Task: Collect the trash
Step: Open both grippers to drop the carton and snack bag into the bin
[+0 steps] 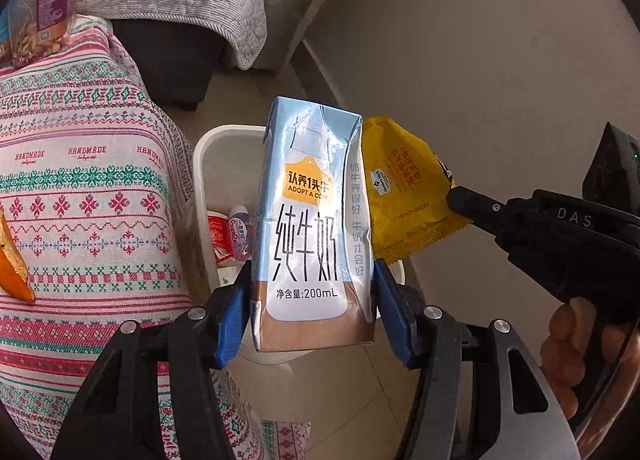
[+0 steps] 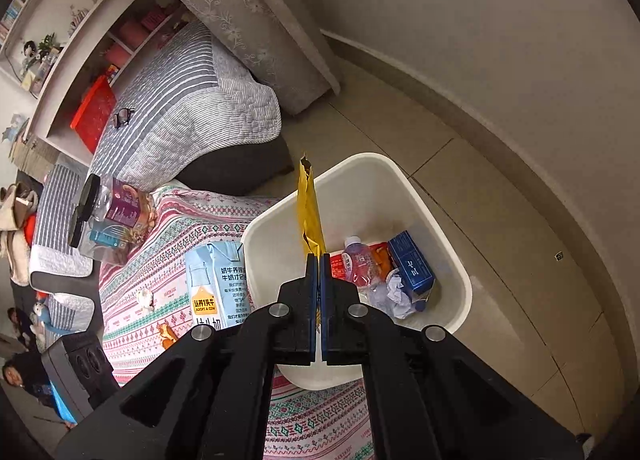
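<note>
**Two pieces of trash being brought over the bin**

A milk carton [image 1: 312, 219] is being held upright in the left gripper [image 1: 312, 300], its blue fingers [image 1: 230, 312] pressed on the carton's lower sides. A yellow wrapper [image 2: 310, 207] is being pinched by its edge in the right gripper [image 2: 319, 260], whose fingers are closed flat on it. Both are being carried toward the white bin [image 2: 452, 244], which is standing on the floor just beside the patterned bench cloth [image 1: 88, 195].

In the right wrist view the wrapper is hanging over the bin's near-left part; the carton is still partly over the cloth edge. The drop would probably be done best if the carton is brought fully inside the rim before the fingers are widened, since a tall carton let go at the rim may tip outward. The wrapper is light and may cling or drift, so it is best lowered before release. Bottles, a blue box [image 2: 412, 266] and crumpled paper are already lying inside.
</note>
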The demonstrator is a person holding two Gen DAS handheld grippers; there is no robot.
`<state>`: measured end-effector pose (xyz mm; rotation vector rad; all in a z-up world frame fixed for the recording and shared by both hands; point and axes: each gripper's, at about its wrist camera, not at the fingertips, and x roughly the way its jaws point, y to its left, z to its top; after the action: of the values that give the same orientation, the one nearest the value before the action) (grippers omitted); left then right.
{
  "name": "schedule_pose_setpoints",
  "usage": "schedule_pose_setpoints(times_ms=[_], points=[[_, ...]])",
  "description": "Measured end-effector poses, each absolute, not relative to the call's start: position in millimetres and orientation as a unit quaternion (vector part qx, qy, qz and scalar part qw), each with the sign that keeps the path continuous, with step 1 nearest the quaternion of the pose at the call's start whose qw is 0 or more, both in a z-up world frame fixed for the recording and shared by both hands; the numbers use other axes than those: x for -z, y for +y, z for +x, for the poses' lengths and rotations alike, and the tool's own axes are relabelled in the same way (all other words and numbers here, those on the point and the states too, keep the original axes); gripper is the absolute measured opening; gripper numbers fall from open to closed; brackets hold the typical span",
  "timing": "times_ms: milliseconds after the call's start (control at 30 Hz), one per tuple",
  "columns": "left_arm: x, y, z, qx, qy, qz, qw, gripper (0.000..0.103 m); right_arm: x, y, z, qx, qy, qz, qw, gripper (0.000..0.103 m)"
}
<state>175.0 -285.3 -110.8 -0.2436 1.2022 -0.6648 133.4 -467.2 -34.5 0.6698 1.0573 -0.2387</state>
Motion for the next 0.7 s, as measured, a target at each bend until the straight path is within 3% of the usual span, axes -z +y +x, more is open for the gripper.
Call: schedule_pose_setpoints(times_ms=[167, 200, 300, 700], points=[[129, -306, 172, 0.306, 0.565, -0.104, 0.759, 0.057, 34, -471, 131, 0.116, 0.493, 0.313, 0.803, 0.003], [133, -307, 173, 0.305, 0.567, -0.105, 0.758, 0.058, 35, -472, 131, 0.122, 0.494, 0.314, 0.802, 0.009], [139, -309, 178, 0.305, 0.572, -0.104, 0.754, 0.067, 36, -476, 128, 0.138, 0.493, 0.319, 0.798, 0.045], [108, -197, 211, 0.198, 0.551, -0.066, 0.808, 0.070, 22, -434, 146, 0.091, 0.491, 0.257, 0.827, 0.045]])
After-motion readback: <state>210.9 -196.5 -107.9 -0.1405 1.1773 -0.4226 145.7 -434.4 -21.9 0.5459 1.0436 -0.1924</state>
